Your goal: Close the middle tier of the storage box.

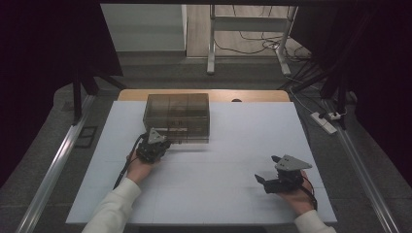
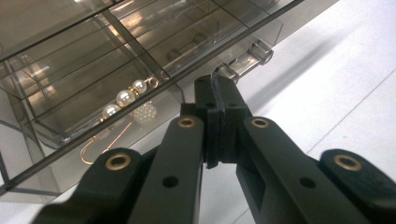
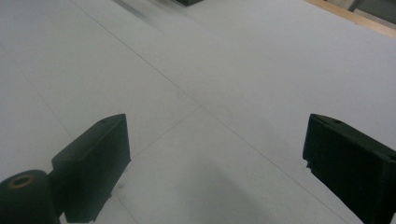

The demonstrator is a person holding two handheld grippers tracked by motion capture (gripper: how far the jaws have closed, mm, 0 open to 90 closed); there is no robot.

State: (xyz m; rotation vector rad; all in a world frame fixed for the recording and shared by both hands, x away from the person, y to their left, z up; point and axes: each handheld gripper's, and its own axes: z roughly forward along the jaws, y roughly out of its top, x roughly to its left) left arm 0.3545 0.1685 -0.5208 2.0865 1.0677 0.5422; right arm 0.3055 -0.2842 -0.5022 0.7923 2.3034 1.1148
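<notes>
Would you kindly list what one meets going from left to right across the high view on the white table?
Left black tool → smoky transparent plastic drawer box → right black tool, all on the white table.

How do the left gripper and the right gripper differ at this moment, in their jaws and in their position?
The left gripper has its jaws pressed together, seemingly on the clear drawer handle of the smoky organizer box; the right gripper has its jaws wide apart, holding nothing. The left gripper is right at the box front; the right gripper sits apart over the bare white table, near the person's edge. Both are black, hand-held, with a grey plate on top.
</notes>
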